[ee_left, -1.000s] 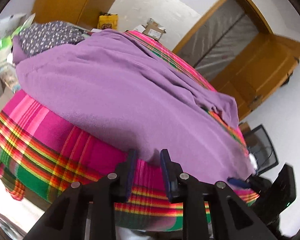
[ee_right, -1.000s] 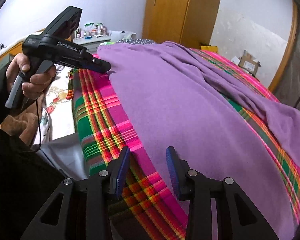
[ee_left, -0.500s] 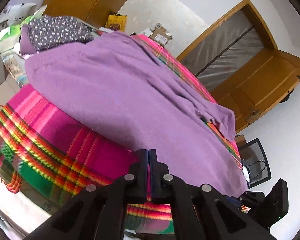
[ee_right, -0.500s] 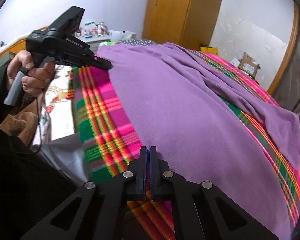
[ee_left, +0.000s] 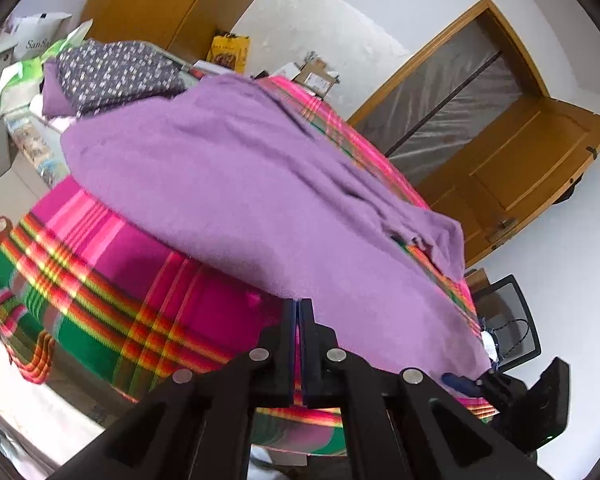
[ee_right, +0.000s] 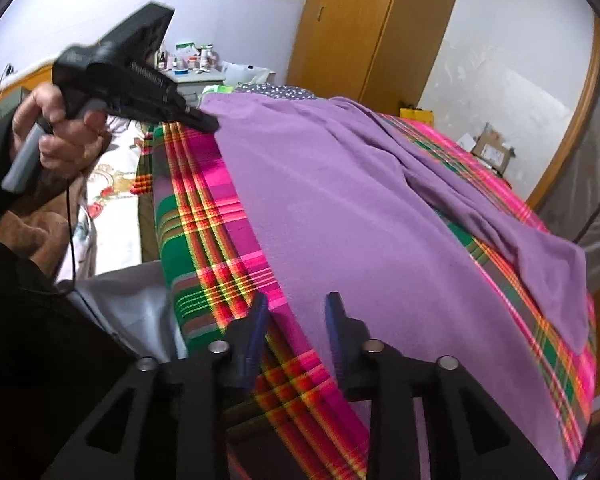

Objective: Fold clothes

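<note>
A purple garment (ee_left: 260, 200) lies spread flat on a bed covered by a pink, green and red plaid blanket (ee_left: 112, 280). My left gripper (ee_left: 298, 306) is shut, its tips right on the garment's near edge. In the right wrist view a hand (ee_right: 56, 136) holds that left gripper (ee_right: 210, 124), whose tip pinches the garment's (ee_right: 360, 220) far left corner. My right gripper (ee_right: 296, 304) stands open over the near hem, with the garment's edge and the blanket (ee_right: 204, 220) between its fingers. It also shows in the left wrist view as the right gripper (ee_left: 456, 382) at the garment's other corner.
A dark dotted fabric (ee_left: 112, 72) lies at the head of the bed. A wooden wardrobe (ee_right: 360, 28) and a bedside cabinet with bottles (ee_right: 192, 68) stand behind. A wooden door (ee_left: 520, 168), a cardboard box (ee_right: 492, 148) and a mesh chair (ee_left: 508, 320) flank the bed.
The left gripper went from open to shut on the garment's corner and has stayed shut. The right gripper closed half a second ago and is now open again.
</note>
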{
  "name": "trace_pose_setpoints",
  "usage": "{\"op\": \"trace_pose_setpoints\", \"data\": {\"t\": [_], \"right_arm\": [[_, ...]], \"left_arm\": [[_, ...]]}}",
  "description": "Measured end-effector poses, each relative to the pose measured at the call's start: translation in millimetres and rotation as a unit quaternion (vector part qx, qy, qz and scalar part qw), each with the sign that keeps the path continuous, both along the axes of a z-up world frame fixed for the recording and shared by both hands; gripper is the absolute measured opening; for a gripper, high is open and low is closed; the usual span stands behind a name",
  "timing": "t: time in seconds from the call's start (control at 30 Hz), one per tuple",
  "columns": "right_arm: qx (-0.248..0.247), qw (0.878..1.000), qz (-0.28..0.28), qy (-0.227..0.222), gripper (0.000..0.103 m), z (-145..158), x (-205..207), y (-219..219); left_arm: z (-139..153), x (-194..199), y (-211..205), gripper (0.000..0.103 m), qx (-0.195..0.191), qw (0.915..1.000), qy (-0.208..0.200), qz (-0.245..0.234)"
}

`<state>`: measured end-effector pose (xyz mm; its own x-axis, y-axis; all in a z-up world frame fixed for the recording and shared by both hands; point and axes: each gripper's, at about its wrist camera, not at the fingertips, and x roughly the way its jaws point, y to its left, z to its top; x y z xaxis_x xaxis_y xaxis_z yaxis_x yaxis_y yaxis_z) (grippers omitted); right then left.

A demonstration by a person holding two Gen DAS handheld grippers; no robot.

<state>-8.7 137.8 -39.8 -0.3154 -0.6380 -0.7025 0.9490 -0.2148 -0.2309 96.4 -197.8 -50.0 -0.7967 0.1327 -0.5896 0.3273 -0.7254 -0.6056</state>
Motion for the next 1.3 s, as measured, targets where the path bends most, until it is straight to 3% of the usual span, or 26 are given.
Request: {"op": "trace_pose_setpoints", "data": {"t": [0.2,0.27,0.73,0.83,0.9,0.93,1.03,1.17,1.3], "right_arm": [[0.009,1.000,0.000,0.016,0.030,-6,-1,-9],[0.011,1.000,-0.006,0.016,0.002,-6,-3,-9],[0.033,0.999,0.026,-0.007,0.003,-5,7,-1],[0.033,0.999,0.027,-0.027,0.006,-3,3,1],[0.027,0.999,0.026,-0.037,0.014,0,2,4],[0.020,0.999,0.024,-0.043,0.018,2,1,5],[-0.002,0.998,0.012,-0.058,0.019,8,-3,9],[-0.019,0.997,-0.014,-0.067,0.020,11,-14,8],[-0.022,0.997,-0.029,-0.070,0.020,9,-17,8]], "left_arm": [[13,-2,2,0.001,-0.007,0.9999,0.013,-0.004],[11,-1,2,0.001,-0.007,0.9999,0.009,-0.004],[-18,14,1,0.001,0.011,0.9995,-0.029,-0.007],[-19,17,-2,0.001,0.012,0.9995,-0.028,-0.011],[-19,19,-3,0.001,0.012,0.9995,-0.027,-0.013],[-17,22,-6,0.001,0.008,0.9997,-0.023,-0.007],[-9,32,-26,0.003,-0.012,0.9989,-0.014,0.043],[-9,35,-67,0.024,-0.033,0.9923,-0.023,0.117],[-16,32,-103,0.026,-0.029,0.9846,-0.035,0.169]]}}
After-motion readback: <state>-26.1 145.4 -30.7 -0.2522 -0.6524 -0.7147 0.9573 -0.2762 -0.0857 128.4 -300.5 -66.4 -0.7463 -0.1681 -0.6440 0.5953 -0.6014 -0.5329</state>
